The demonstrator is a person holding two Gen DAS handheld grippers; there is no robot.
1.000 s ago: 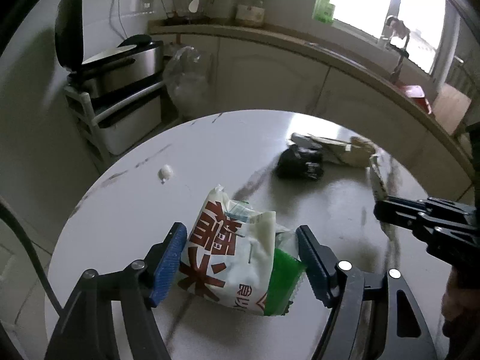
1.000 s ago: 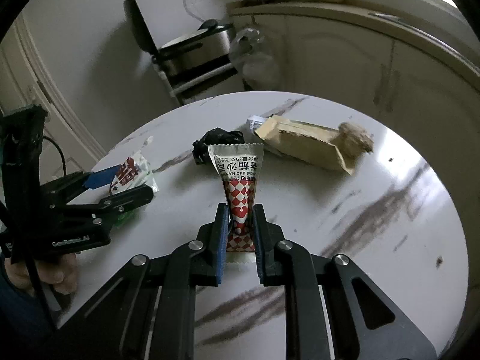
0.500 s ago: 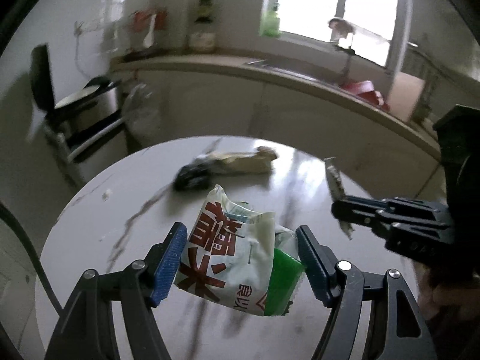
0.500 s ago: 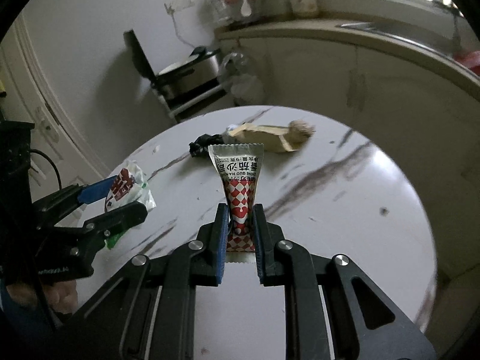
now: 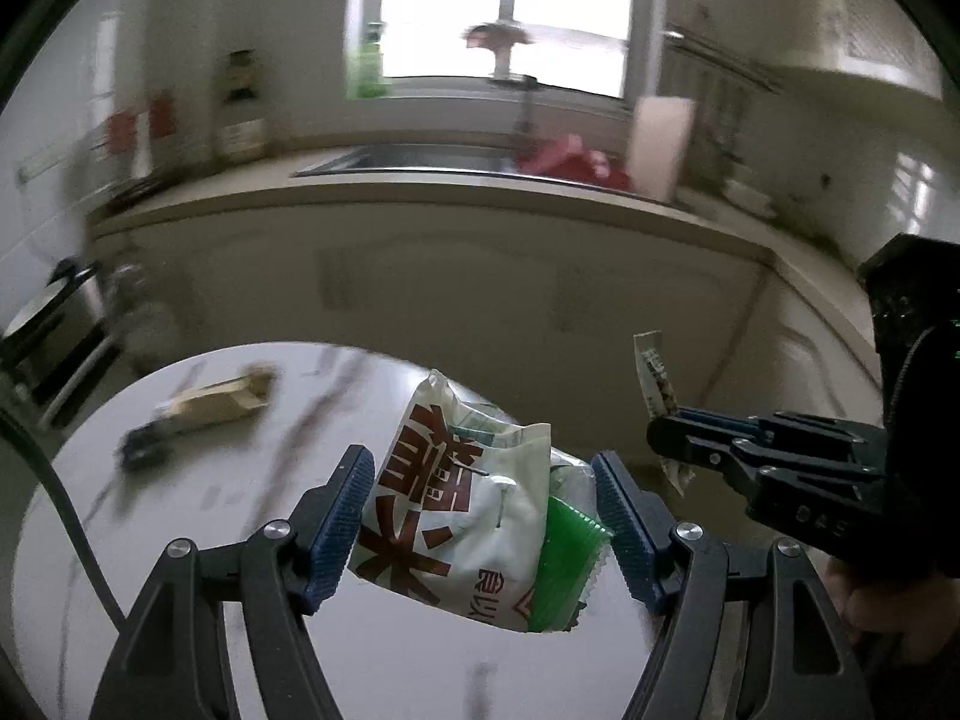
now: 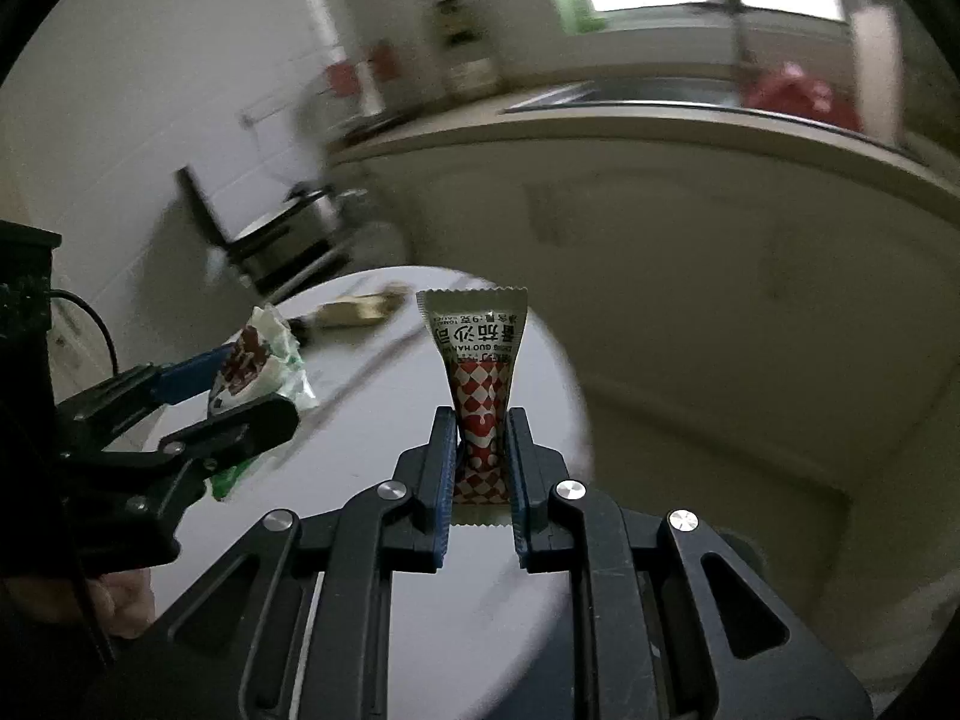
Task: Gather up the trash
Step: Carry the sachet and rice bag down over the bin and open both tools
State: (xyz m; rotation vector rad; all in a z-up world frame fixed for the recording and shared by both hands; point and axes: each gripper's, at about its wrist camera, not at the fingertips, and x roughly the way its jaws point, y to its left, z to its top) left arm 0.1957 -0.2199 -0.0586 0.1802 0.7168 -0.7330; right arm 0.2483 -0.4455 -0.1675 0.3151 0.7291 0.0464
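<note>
My left gripper (image 5: pixel 483 480) is shut on a crumpled white snack bag (image 5: pixel 456 498) with red characters and a green inner pack, held above the round white marble table (image 5: pixel 180 540). My right gripper (image 6: pixel 479 438) is shut on a red-and-white checkered sauce sachet (image 6: pixel 480 360), held upright above the table's right side. The right gripper and sachet (image 5: pixel 657 384) also show at the right of the left wrist view. The left gripper with the snack bag (image 6: pixel 258 360) shows at the left of the right wrist view.
A brown paper wrapper (image 5: pixel 210 405) and a black crumpled item (image 5: pixel 147 447) lie on the table's far left. Behind it runs a cream kitchen counter (image 5: pixel 480 198) with a sink, bottles and a window. A metal appliance on a rack (image 6: pixel 282 240) stands by the wall.
Both grippers have swung right and lifted, still holding their trash. The table and its remaining litter have slid left and lower in both views, and the counter and window now fill the background.
</note>
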